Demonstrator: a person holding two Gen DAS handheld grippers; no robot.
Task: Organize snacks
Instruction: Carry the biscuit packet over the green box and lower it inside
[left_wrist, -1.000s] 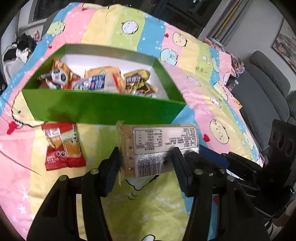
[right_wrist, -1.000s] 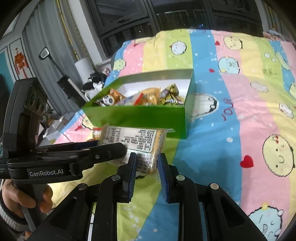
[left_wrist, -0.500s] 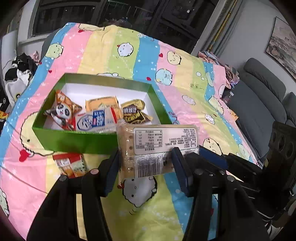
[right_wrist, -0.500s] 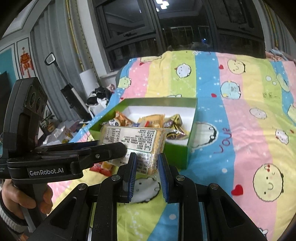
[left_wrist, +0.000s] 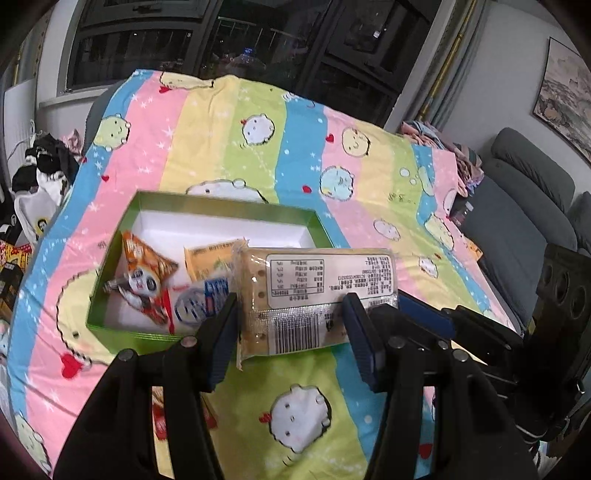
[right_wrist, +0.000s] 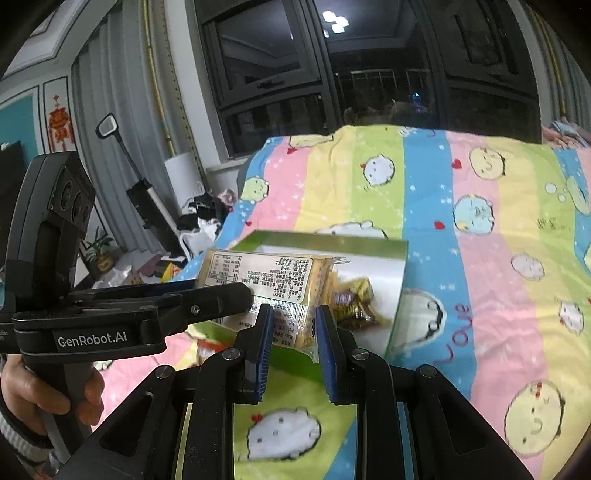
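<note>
Both claws hold one cracker packet (left_wrist: 317, 291) in the air above the striped bedsheet (left_wrist: 229, 122): the left gripper (left_wrist: 291, 332) clamps its long sides, the right gripper (right_wrist: 293, 328) pinches its near end. To place it well, I think both should release together over the empty white part of the green box (left_wrist: 225, 206). The box holds an orange panda snack bag (left_wrist: 142, 269), a yellow packet (left_wrist: 208, 258) and a blue-and-white one (left_wrist: 201, 301), plus gold-wrapped candies (right_wrist: 352, 299).

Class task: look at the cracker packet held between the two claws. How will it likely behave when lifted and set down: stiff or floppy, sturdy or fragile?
The cracker packet probably stays fairly stiff: it spans both claws without sagging. Its glossy film looks slippery. The crackers inside could crack under hard squeezing.
</note>
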